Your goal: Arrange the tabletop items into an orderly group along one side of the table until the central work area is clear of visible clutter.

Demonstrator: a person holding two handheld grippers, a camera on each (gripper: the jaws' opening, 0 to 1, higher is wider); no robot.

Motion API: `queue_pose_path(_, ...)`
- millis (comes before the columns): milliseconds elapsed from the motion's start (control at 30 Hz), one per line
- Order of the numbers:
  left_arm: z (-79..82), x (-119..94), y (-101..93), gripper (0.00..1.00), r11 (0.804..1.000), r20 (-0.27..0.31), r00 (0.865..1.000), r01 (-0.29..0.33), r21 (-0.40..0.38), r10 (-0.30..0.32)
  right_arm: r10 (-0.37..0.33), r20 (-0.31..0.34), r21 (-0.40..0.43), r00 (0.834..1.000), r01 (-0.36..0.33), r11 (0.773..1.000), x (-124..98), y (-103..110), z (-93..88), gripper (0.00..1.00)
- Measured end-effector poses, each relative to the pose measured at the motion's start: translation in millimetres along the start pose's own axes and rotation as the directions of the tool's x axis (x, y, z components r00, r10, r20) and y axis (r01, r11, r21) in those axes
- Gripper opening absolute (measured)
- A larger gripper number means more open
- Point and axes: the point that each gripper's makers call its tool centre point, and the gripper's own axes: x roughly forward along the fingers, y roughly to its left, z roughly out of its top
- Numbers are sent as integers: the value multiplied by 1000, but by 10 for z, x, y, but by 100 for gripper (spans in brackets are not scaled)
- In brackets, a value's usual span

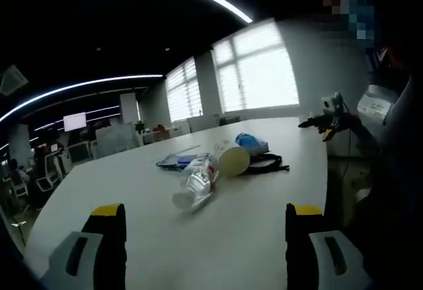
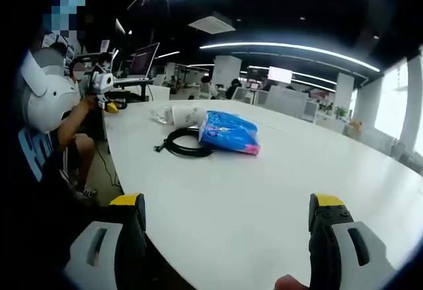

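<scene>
Two claws face a cluttered white bench (image 1: 264,224) from opposite sides. In the left gripper view, the left claw (image 1: 205,234) hovers released, well short of the pile: one clear plastic bottle (image 1: 195,181) on its side, one paper cup (image 1: 232,159) tipped over, one blue packet (image 1: 251,143), one black cable (image 1: 268,164), one flat blue item (image 1: 177,161).

In the right gripper view, the right claw (image 2: 227,227) is likewise released and empty, near the bench edge. The cable coil lies touching the packet. A good first move, I judge: take the nearest item squarely across its middle, since the bottle may roll.
</scene>
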Motion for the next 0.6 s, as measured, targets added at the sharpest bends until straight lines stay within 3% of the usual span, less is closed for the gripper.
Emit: queue_pose_path(600, -108, 163, -80, 95, 998, -20, 998, 65, -8, -66, 12, 7, 0, 1000, -12, 1000, 10, 18, -10, 100)
